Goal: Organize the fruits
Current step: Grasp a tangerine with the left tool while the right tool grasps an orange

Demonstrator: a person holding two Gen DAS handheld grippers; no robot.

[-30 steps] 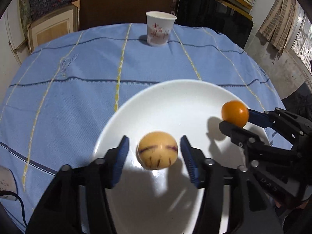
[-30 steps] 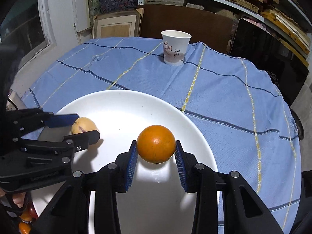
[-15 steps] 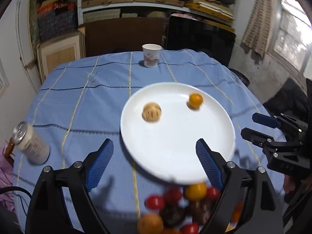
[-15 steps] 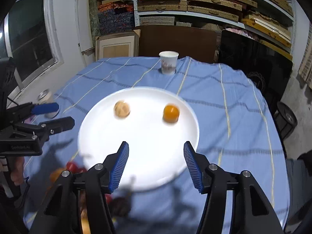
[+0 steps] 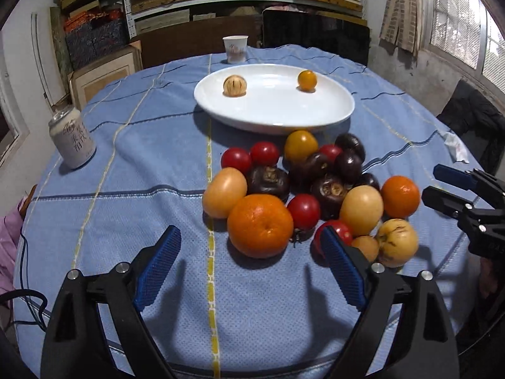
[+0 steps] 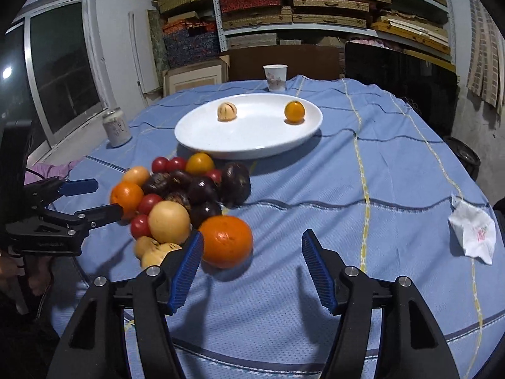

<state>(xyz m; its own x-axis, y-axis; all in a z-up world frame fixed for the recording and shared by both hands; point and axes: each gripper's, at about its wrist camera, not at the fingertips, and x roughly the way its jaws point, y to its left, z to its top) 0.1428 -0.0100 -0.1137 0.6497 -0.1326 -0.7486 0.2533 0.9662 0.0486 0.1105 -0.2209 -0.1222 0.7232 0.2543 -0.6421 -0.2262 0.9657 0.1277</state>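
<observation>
A white plate (image 5: 274,126) at the far middle of the blue-clothed table holds a striped yellow fruit (image 5: 234,85) and a small orange fruit (image 5: 307,80). On the near side of the plate lies a pile of fruit: a big orange (image 5: 260,225), red tomatoes (image 5: 303,211), dark purple fruits (image 5: 267,182) and yellow ones (image 5: 224,192). My left gripper (image 5: 249,232) is open just short of the big orange, holding nothing. My right gripper (image 6: 252,237) is at the pile's right edge beside another orange (image 6: 226,241); its jaws are opening and hold nothing.
A drink can (image 5: 72,141) stands at the left of the table and a paper cup (image 5: 235,49) behind the plate. A crumpled white tissue (image 6: 472,233) lies at the right. Shelves and boxes line the wall behind. The table's near edge is under both grippers.
Both grippers let go of their fruit on the plate, opened and drew back toward the near edge. The two fruits stay on the plate and the pile has come into view.
</observation>
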